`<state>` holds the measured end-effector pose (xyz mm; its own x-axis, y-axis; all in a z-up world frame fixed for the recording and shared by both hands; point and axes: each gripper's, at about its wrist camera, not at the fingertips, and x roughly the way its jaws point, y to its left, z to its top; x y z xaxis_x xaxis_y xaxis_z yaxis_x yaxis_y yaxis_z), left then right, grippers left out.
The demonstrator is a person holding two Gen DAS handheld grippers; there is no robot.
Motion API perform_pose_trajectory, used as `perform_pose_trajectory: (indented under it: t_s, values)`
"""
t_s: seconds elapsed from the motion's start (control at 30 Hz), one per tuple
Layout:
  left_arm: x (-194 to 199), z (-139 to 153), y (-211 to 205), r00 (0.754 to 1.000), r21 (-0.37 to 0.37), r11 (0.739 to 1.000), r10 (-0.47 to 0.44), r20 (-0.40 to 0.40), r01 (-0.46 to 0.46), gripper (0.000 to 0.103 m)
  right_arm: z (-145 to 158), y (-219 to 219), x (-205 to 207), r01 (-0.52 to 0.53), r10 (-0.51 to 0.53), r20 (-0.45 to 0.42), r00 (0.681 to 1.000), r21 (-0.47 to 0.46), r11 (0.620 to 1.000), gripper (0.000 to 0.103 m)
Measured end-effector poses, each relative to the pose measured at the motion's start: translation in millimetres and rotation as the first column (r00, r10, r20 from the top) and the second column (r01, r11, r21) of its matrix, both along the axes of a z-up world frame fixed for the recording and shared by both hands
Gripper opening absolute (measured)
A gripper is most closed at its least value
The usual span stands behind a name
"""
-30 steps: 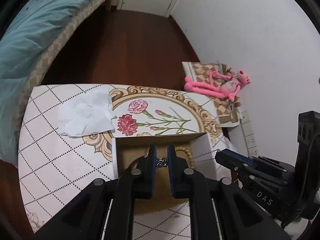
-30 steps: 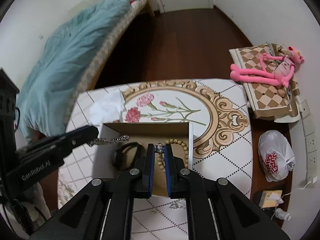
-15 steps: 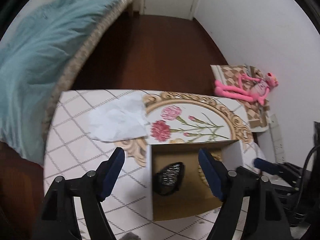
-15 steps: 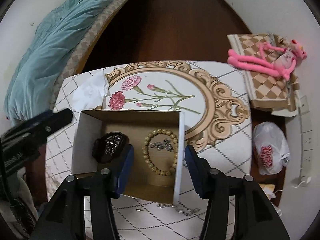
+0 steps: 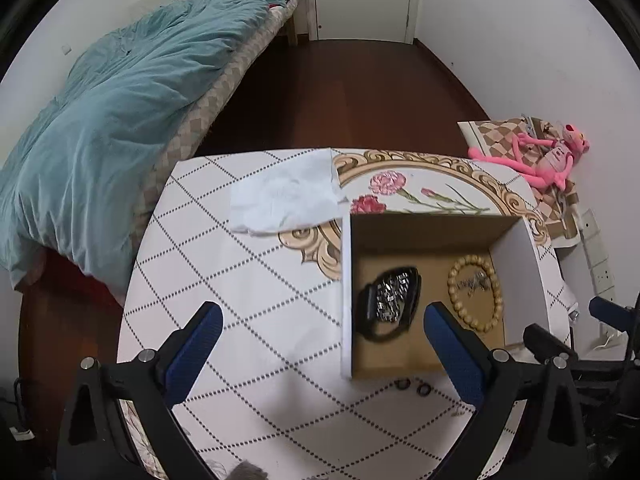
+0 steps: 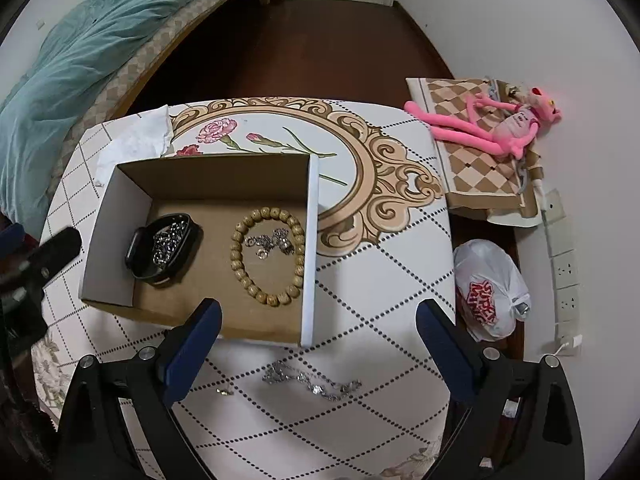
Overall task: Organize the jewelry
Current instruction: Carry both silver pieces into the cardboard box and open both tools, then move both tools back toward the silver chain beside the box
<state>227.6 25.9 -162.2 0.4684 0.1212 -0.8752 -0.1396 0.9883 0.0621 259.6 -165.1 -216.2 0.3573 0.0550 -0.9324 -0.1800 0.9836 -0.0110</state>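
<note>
An open cardboard box [image 6: 120, 200] [image 5: 346, 280] sits on the patterned table. In it lie a black band with a silver chain [image 6: 166, 246] [image 5: 390, 300] and a wooden bead bracelet [image 6: 268, 256] [image 5: 476, 300] with small silver pieces inside its ring. A silver chain [image 6: 312, 384] and a small earring [image 6: 224, 391] lie on the table in front of the box. Two small rings [image 5: 412, 386] lie by the box's near wall. My left gripper [image 5: 320, 344] is open and empty above the table, left of the box. My right gripper [image 6: 318, 334] is open and empty above the box's near right corner.
A crumpled white tissue [image 5: 284, 200] [image 6: 136, 140] lies beyond the box. A bed with a teal duvet [image 5: 112, 112] stands left. A pink plush toy [image 6: 492, 120] on a checked cushion and a white plastic bag [image 6: 490, 288] lie on the floor right of the table.
Both grippers were shut on silver jewelry over the box a second ago. They have opened, dropped the pieces into the box, and pulled back and up.
</note>
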Motion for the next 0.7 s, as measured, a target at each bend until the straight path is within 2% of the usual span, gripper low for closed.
perform_pose_trajectory:
  t_s: [0.27,0.43,0.7]
  values:
    - [-26,18,-10,0.999,-0.013,1.0,0.009,0.05,-0.008,0.103,24,-8,-27,0.017,-0.017,0.077,0.997,0.0,1.0,0.099]
    - [-48,48,-17,0.992,-0.006,1.0,0.006,0.123,-0.005,0.103,52,-15,-50,0.03,-0.03,0.158,0.987,0.004,1.0,0.103]
    - [-81,90,-22,0.975,-0.008,1.0,-0.005,0.223,0.007,0.103,104,-25,-85,0.046,-0.052,0.284,0.957,0.03,0.999,0.103]
